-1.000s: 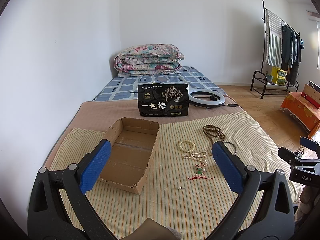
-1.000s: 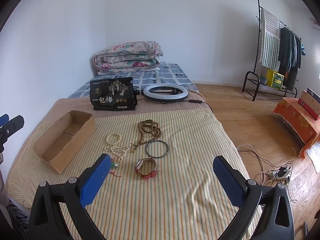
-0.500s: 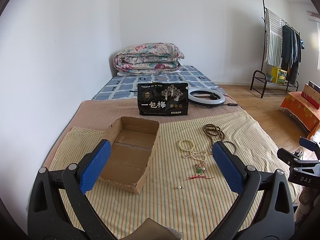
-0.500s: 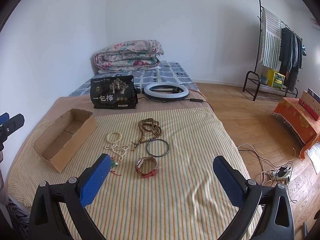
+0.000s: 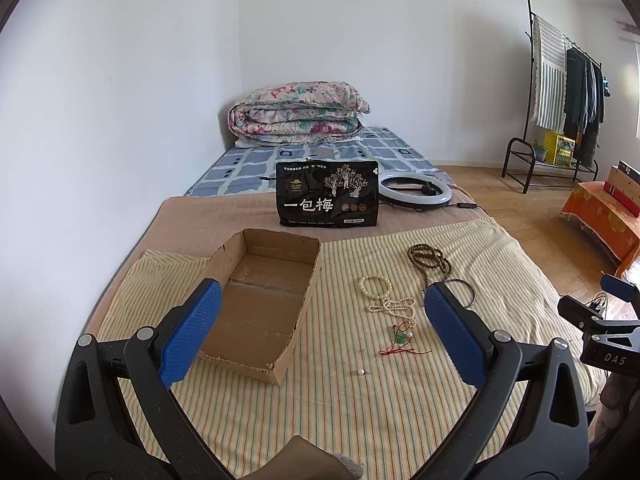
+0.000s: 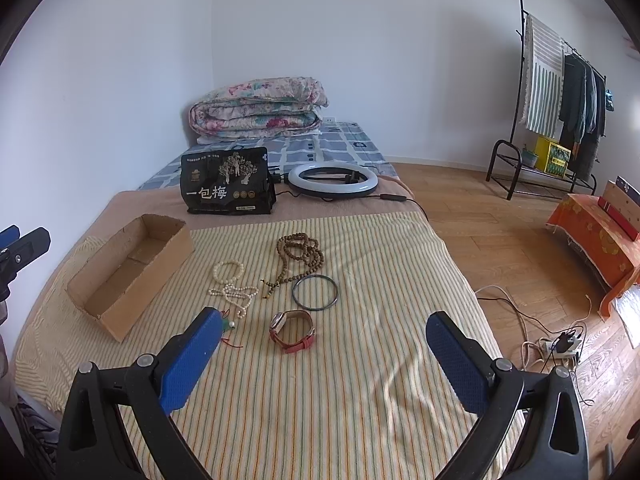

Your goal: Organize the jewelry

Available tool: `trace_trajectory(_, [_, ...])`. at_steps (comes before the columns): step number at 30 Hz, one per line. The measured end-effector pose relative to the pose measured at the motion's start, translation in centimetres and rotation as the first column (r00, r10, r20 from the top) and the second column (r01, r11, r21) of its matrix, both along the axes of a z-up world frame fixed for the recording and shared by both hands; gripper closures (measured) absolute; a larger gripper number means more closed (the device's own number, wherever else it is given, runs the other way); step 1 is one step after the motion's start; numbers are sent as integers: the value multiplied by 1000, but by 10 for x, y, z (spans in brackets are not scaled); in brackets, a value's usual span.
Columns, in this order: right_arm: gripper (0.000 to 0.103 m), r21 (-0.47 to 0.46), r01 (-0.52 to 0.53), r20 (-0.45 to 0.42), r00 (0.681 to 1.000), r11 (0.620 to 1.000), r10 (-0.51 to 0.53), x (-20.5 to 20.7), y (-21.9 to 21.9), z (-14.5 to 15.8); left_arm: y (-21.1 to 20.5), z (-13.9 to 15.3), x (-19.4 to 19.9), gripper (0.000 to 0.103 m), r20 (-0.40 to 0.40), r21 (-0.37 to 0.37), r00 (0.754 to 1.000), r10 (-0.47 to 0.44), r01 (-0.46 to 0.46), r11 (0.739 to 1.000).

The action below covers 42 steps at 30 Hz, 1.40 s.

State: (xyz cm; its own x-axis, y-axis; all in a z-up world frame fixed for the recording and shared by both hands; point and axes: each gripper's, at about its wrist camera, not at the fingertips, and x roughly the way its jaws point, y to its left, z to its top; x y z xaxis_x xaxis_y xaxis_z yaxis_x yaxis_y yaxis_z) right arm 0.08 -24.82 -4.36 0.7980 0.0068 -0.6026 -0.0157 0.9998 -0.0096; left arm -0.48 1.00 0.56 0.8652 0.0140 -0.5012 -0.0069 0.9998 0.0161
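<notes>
An open, empty cardboard box (image 5: 260, 304) (image 6: 128, 272) lies on the striped bed cover. Right of it lie a cream bead bracelet (image 6: 228, 270), a white pearl necklace (image 6: 236, 294), a brown bead necklace (image 6: 300, 254), a dark bangle (image 6: 315, 293), a red-strapped watch (image 6: 292, 332) and a red-cord green pendant (image 5: 402, 338). A tiny pearl (image 5: 361, 372) lies apart. My left gripper (image 5: 320, 320) is open and empty, above the box's near end. My right gripper (image 6: 324, 344) is open and empty, just short of the watch.
A black snack bag (image 5: 328, 194) and a ring light (image 6: 332, 178) stand behind the jewelry. A folded quilt (image 5: 296, 114) lies at the bed's head. A clothes rack (image 6: 560, 92), floor cables and a power strip (image 6: 560, 344) are to the right.
Both grippers have drifted slightly forward and stayed open. Nothing on the bed has moved.
</notes>
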Motion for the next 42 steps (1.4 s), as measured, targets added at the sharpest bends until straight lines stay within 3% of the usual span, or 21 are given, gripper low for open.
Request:
trace_trajectory(8, [0, -14, 14, -27, 1000, 1000, -15, 5, -6, -1, 2, -20, -1, 0, -19, 6, 1000, 18, -18, 1000])
trace_trajectory(15, [2, 31, 44, -119, 992, 999, -40, 20, -28, -11, 13, -27, 4, 0, -61, -5, 998, 25, -26, 1000])
trace_trajectory(26, [11, -22, -13, -196, 981, 1000, 9, 52, -20, -31, 25, -40, 24, 0, -146, -31, 989, 10, -14, 999])
trace_trajectory(29, [20, -31, -38, -222, 974, 999, 30, 64, -17, -41, 21, -46, 28, 1, -166, -24, 986, -5, 1, 1000])
trace_trajectory(35, [23, -63, -72, -270, 961, 995, 53, 89, -9, -66, 3, -64, 33, 22, -212, 3, 975, -67, 69, 998])
trace_trajectory(42, [33, -14, -89, -333, 940, 996, 80, 114, -10, -91, -23, -101, 42, 41, -315, -3, 937, -152, 160, 987])
